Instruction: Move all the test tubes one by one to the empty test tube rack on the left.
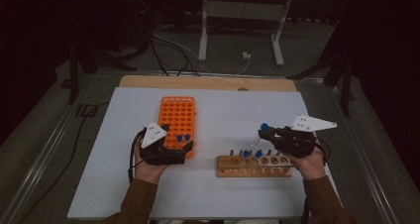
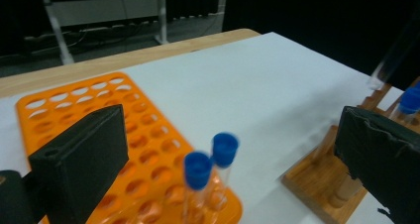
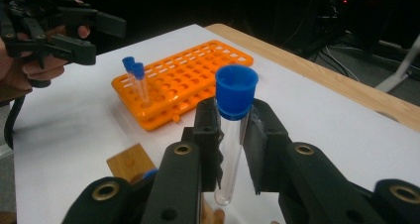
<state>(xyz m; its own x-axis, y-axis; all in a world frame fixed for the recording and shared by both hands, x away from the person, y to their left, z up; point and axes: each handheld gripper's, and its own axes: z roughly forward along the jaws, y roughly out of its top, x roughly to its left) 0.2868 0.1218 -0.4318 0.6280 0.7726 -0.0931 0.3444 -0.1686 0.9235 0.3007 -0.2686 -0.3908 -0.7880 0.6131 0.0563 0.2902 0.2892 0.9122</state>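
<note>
Dim room, black surroundings, and the white table sheet (image 1: 223, 135) catches the light. Left gripper view blurs at its right edge.

White table (image 1: 218, 194), orange rack (image 1: 177, 122), wooden rack (image 1: 253, 167)

On the table (image 1: 213, 194): a sheet (image 1: 223, 110), covering most of the top. On the sheet, left of the middle: a plastic rack (image 1: 178, 116), running from front to back. In its near end: two tubes (image 1: 183, 138), upright, side by side. Just in front of that end: the left gripper (image 1: 174, 145), jaws wide apart, one on each side of the two tubes. To the right, nearer the front edge: a wooden rack (image 1: 253, 166), lying left to right. In it, toward its left end: two more tubes (image 1: 252, 154). Above its right half: the right gripper (image 1: 270, 132), clamped on one tube (image 3: 230, 135), lifted clear of the holes. Behind the table: floor with cables (image 1: 173, 50).
</note>
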